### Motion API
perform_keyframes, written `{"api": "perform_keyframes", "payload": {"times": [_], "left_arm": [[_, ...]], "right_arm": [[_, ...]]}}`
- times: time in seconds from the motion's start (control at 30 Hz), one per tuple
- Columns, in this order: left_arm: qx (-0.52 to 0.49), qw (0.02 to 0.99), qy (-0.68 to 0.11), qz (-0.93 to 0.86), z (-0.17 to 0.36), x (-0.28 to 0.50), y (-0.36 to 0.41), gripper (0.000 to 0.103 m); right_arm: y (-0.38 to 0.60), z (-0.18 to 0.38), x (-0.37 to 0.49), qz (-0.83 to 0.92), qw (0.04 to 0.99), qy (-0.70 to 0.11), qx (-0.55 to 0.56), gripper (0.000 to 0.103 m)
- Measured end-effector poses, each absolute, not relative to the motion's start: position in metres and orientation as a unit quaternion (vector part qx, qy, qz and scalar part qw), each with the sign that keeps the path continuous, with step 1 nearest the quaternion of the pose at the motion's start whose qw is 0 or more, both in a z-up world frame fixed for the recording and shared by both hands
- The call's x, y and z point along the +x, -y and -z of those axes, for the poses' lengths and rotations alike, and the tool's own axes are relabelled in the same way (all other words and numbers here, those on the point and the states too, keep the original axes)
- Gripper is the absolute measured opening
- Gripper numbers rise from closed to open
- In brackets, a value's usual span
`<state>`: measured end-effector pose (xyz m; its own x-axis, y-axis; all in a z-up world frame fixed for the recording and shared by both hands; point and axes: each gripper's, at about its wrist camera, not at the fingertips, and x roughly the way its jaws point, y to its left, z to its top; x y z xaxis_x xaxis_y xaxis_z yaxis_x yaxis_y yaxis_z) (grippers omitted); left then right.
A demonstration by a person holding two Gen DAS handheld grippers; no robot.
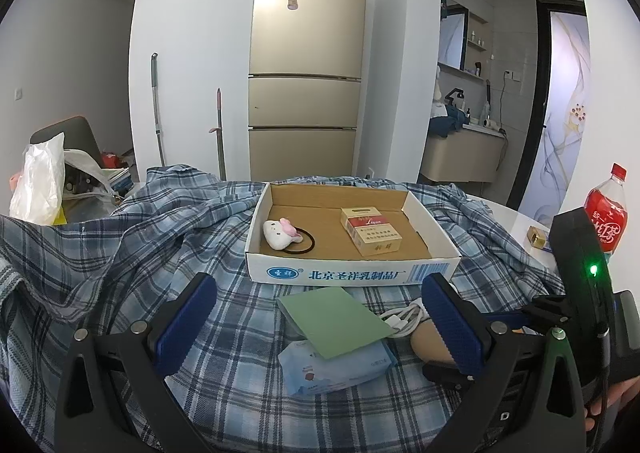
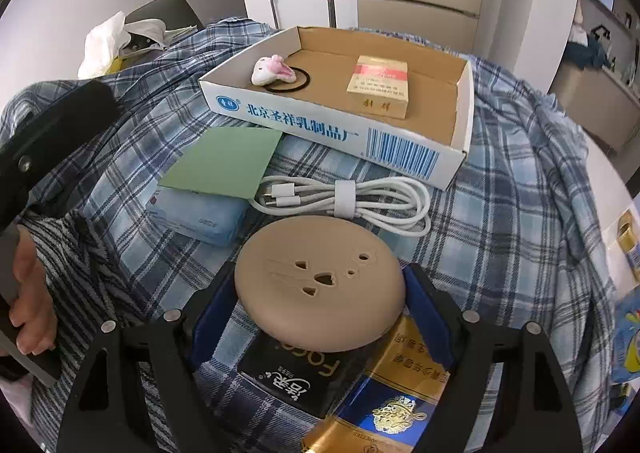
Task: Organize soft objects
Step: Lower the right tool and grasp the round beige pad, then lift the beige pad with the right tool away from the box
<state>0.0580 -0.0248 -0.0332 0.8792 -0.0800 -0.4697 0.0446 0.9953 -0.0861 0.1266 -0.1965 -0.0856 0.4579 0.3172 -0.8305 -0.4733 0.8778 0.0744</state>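
A: The pale blue tissue packet (image 1: 336, 367) lies half under the green paper card (image 1: 336, 319), its print too small to read.

B: The round tan soft pad (image 2: 320, 279) covers the black packet's (image 2: 292, 381) top; the gold-and-blue carton (image 2: 396, 405) runs off the bottom edge.

The plaid cloth (image 2: 500, 213) was a woven, matt fabric, creased throughout; the tray box (image 2: 320, 125) was cardboard, raw brown inside and printed white with a slight sheen outside. The tan round cushion (image 2: 320, 281) looked smooth and matt, like soft foam or rubber, the white cable (image 2: 360, 201) was glossy plastic, the green sheet (image 2: 228, 161) matt paper, and the tissue pack (image 2: 200, 217) shiny plastic film. The bunny hair tie (image 2: 272, 69) was fuzzy plush, and the right hand-held gripper (image 2: 320, 313) had matt black plastic arms with ribbed blue pads (image 2: 428, 317).
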Motion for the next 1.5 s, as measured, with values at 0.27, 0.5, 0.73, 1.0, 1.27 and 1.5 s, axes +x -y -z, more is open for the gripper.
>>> {"api": "perform_keyframes", "payload": {"times": [0.27, 0.5, 0.73, 1.0, 1.27, 1.5], "left_arm": [[-0.035, 0.969, -0.243, 0.034, 0.033, 0.058, 0.026, 0.103], [-0.029, 0.969, -0.241, 0.037, 0.032, 0.056, 0.027, 0.103], [-0.027, 0.97, -0.24, 0.04, 0.032, 0.055, 0.027, 0.103], [-0.013, 0.969, -0.238, 0.059, 0.031, 0.054, 0.032, 0.103], [0.011, 0.967, -0.239, 0.09, 0.032, 0.051, 0.044, 0.103], [-0.006, 0.937, -0.319, 0.141, 0.039, 0.064, 0.057, 0.074]], "right_arm": [[0.199, 0.086, 0.127, -0.242, 0.848, -0.466, -0.07, 0.082], [0.196, 0.087, 0.126, -0.255, 0.843, -0.469, -0.07, 0.085], [0.189, 0.087, 0.123, -0.222, 0.854, -0.458, -0.105, 0.074], [0.21, 0.056, 0.103, -0.192, 0.905, -0.372, -0.079, 0.07], [0.27, 0.014, 0.064, -0.067, 0.964, -0.254, -0.043, 0.073], [0.289, 0.022, 0.071, -0.052, 0.964, -0.261, -0.013, 0.073]]}}
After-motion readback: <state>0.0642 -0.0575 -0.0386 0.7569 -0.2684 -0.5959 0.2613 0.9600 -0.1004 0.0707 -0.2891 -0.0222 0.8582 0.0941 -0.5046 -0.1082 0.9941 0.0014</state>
